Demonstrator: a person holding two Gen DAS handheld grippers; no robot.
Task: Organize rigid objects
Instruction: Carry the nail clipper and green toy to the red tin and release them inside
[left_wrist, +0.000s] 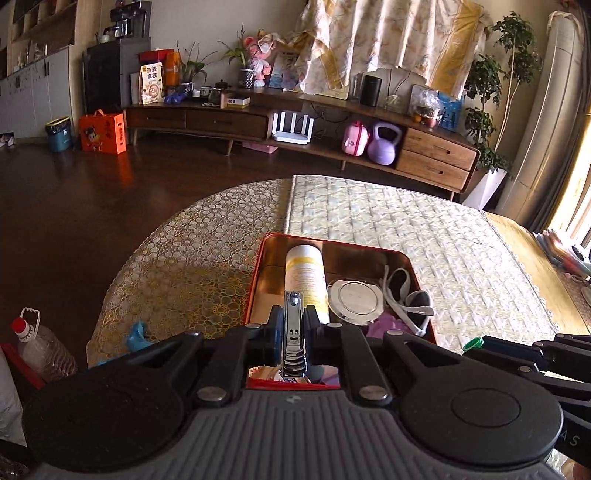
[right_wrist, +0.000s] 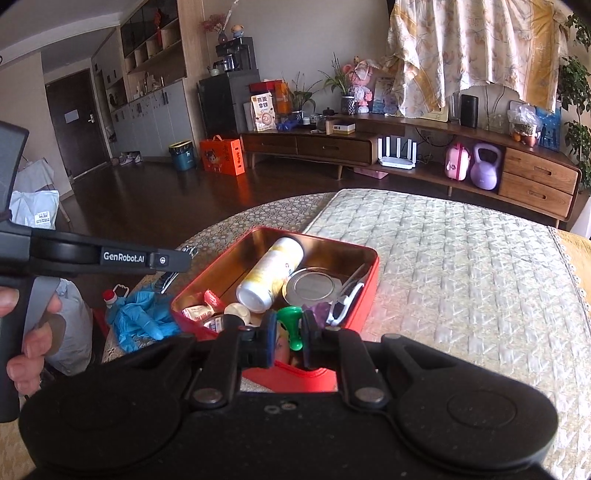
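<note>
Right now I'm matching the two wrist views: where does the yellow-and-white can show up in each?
Left wrist: the can lies in the red tin, just beyond the nail clipper held in the left gripper.
Right wrist: the can lies tilted mid-tin, beyond the right gripper and its green piece.
Shared landmark: the round silver lid, right of the can.

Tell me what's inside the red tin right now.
Inside the red tin: a yellow-white bottle on its side, a round metal lid, white sunglasses, something purple, snack packets. The right tongs cover the near end.
</note>
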